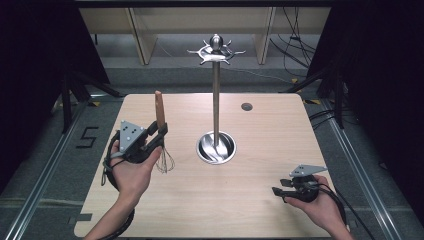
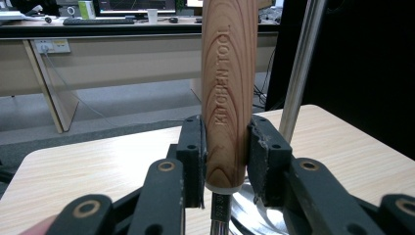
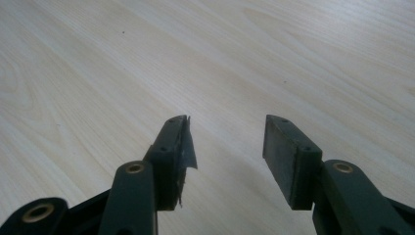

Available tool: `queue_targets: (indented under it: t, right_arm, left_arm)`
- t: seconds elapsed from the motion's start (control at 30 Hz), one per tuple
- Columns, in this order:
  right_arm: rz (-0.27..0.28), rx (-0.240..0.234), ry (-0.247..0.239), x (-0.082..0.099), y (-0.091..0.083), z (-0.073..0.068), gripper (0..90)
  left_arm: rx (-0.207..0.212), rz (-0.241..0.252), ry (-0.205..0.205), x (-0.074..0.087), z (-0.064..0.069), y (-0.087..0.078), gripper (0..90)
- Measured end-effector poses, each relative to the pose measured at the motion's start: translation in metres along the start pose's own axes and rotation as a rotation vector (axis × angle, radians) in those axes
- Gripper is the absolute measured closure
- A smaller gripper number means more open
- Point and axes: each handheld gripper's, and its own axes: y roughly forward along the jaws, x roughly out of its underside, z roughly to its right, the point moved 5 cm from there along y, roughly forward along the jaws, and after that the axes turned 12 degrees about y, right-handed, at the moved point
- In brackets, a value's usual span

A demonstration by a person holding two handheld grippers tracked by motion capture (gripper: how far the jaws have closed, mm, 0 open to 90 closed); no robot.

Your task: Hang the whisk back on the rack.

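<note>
Two hand-held grippers, black bodied. Left gripper [image 1: 161, 131]: flat grey three-cornered plate on top, dotted with small pale markers, well behind the jaws; black cable looping away behind the body. Right gripper [image 1: 276, 190]: same grey plate above and behind the jaws, black cable trailing back from the body. Jaws made of black linked arms with brass-coloured pivot rings just behind the pads. Pads [image 3: 280, 147] flat, dark, rectangular, fixed by small screws; thin lining peeling at one pad's edge. Bare forearms, no sleeves.

A lab-like office: desks [image 2: 98, 29] with monitors [image 2: 134, 6] and keyboard [image 2: 98, 21].
</note>
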Motion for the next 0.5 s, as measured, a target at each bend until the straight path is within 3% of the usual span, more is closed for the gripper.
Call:
queue_targets:
  t: [0.2,0.4,0.5]
  right_arm:
    - [-0.006,0.004,-0.031,0.0,-0.001,0.002,52.6]
    - [-0.015,0.0,-0.003,0.0,-0.002,0.001,52.6]
    - [-0.012,0.004,-0.016,0.0,-0.001,0.002,52.5]
  left_arm:
    - [0.008,0.005,0.011,-0.004,0.003,0.001,68.8]
    - [0.008,0.015,0.017,-0.009,0.005,0.001,68.8]
    - [0.007,0.021,0.02,-0.012,0.006,0.001,68.8]
